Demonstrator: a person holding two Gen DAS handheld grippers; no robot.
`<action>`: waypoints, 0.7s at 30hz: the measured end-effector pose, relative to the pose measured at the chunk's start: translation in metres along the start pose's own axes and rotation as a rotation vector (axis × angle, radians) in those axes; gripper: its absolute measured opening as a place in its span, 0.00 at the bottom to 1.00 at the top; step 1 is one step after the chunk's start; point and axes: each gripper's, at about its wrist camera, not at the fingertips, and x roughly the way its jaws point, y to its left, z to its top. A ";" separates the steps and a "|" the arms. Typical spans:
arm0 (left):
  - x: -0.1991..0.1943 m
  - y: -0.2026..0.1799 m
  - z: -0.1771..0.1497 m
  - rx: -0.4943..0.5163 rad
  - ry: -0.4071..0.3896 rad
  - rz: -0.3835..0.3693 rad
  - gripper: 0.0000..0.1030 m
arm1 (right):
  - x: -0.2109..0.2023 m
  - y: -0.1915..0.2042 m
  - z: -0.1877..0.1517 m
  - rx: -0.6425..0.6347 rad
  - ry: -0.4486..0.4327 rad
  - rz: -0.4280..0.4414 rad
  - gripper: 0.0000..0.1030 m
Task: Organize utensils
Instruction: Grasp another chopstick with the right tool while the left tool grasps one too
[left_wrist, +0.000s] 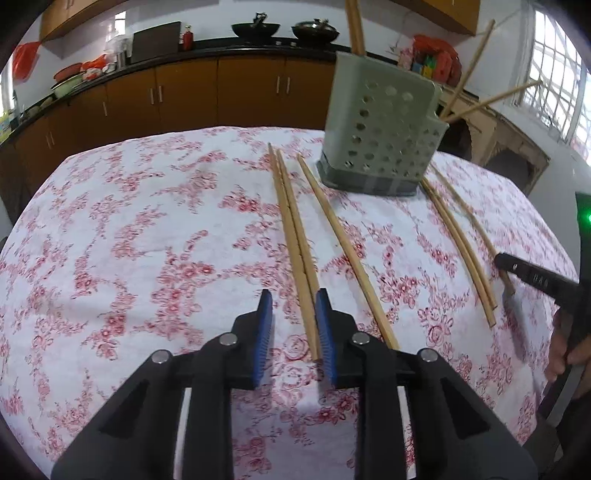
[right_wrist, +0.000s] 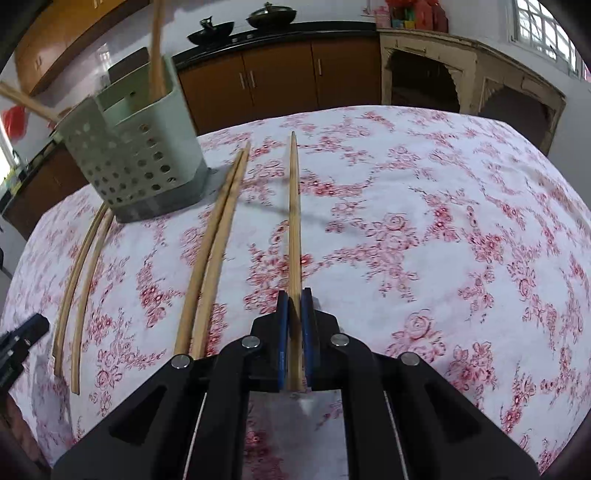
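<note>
Tabletop (left_wrist: 147, 221): covered by a white cloth with red flowers.
Utensil holder (left_wrist: 384, 136): grey-green, full of holes, stands at the far side of the tabletop with some chopsticks sticking up out of it.
Loose chopsticks: several lie flat on the cloth, near the holder.
Left tool (left_wrist: 294, 325): partly open, blue pads on either side of a pair of chopsticks (left_wrist: 295, 236), not pressing them.
Right tool (right_wrist: 294, 325): closed tight on one chopstick (right_wrist: 294, 221), which points away toward the far edge.
</note>
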 end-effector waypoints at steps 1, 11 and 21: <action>0.003 -0.003 0.000 0.010 0.009 0.007 0.21 | 0.000 0.000 0.000 -0.004 -0.001 0.000 0.08; 0.020 -0.007 0.001 0.032 0.041 0.076 0.13 | 0.001 0.009 -0.001 -0.052 -0.012 -0.018 0.08; 0.024 0.038 0.011 -0.064 0.035 0.151 0.09 | 0.005 -0.008 0.008 -0.024 -0.028 -0.038 0.08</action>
